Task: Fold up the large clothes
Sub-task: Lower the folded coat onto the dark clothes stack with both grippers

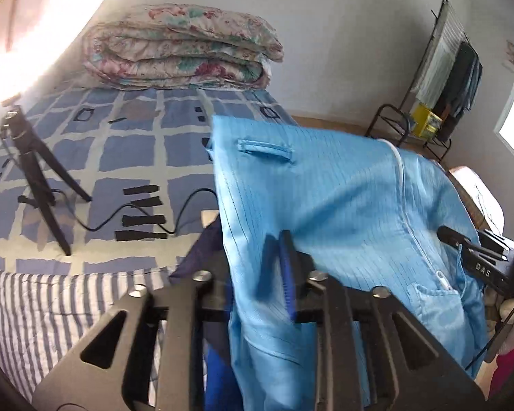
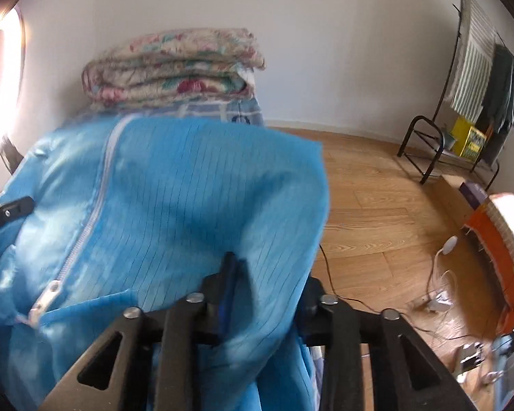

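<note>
Jaws of your left gripper (image 1: 257, 267) and right gripper (image 2: 267, 284) sit open around the blue zip coat (image 1: 342, 188), so pull out and smooth it.

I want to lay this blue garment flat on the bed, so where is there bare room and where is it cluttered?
Free: the blue checked bedspread between the folded floral quilt and the black tape strips. Crowded: the left side, where the small black tripod stands with its cable looping toward the blue garment. Right of the bed, the wooden floor is bare up to the metal rack.
</note>
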Available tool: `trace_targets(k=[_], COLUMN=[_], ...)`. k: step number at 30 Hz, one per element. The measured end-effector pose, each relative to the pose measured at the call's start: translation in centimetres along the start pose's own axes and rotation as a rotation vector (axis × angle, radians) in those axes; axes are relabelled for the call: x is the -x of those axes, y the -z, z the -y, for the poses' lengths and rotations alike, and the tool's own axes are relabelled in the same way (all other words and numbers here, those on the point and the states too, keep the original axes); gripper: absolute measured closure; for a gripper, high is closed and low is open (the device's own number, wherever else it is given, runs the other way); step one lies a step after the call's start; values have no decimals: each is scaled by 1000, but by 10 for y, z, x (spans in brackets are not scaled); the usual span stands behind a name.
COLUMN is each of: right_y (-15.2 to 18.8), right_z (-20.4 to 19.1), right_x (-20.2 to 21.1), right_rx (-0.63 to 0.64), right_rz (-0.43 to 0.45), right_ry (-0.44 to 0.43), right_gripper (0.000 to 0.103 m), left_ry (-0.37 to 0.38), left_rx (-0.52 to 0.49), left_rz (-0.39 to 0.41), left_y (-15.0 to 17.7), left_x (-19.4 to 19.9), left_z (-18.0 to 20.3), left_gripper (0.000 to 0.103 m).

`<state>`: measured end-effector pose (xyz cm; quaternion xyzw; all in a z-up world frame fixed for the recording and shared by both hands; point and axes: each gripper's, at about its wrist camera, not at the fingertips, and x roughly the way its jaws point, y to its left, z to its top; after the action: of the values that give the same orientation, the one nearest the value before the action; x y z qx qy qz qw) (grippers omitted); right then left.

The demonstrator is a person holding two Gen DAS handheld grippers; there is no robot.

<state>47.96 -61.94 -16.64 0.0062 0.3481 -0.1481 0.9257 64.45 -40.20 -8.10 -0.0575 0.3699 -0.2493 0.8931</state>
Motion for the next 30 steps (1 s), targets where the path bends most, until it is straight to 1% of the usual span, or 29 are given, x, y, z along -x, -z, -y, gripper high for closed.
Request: trace_targets(k=[1, 3, 5, 7, 9, 13, 18, 21, 23, 26, 28, 30], right_y=[1, 1, 1, -1, -2, -2, -4, -2, -1, 9, 21, 32], right_z=[3, 4, 8, 12, 16, 13, 5, 0, -5, -15, -26, -35], right_x=[6, 13, 23, 33, 48, 86, 139, 175, 198, 236, 267, 291], right_rx=[2, 13, 18, 13, 8, 25, 37, 29, 14, 5, 6, -3], right_rz=[3, 4, 3, -5, 8, 36, 89, 128, 148, 165, 182, 195], right_ry=[19, 41, 83, 101, 113, 95, 70, 61, 37, 15, 17, 2], right_gripper=[64, 64, 63, 63, 63, 63, 63, 63, 63, 62, 61, 57], left_ry=[-1, -8, -6, -13, -15, -1, 4, -19, -29, -23, -24, -26], left_rx=[5, 0, -15, -40, -54, -91, -119, -132, -132, -111, -108, -111], left_rz=[8, 31, 40, 54, 67, 84, 130, 145, 166, 189, 202, 218], left_y=[-1, -2, -2, -1, 0, 6, 15, 20, 25, 35, 44, 55], left_x=[7, 24, 39, 55, 71, 109, 164, 196, 222, 261, 287, 314], left_z=[-2, -2, 0, 5, 11, 29, 47, 52, 52, 48, 47, 46], left_gripper=[77, 77, 77, 77, 77, 77, 77, 77, 77, 77, 77, 77])
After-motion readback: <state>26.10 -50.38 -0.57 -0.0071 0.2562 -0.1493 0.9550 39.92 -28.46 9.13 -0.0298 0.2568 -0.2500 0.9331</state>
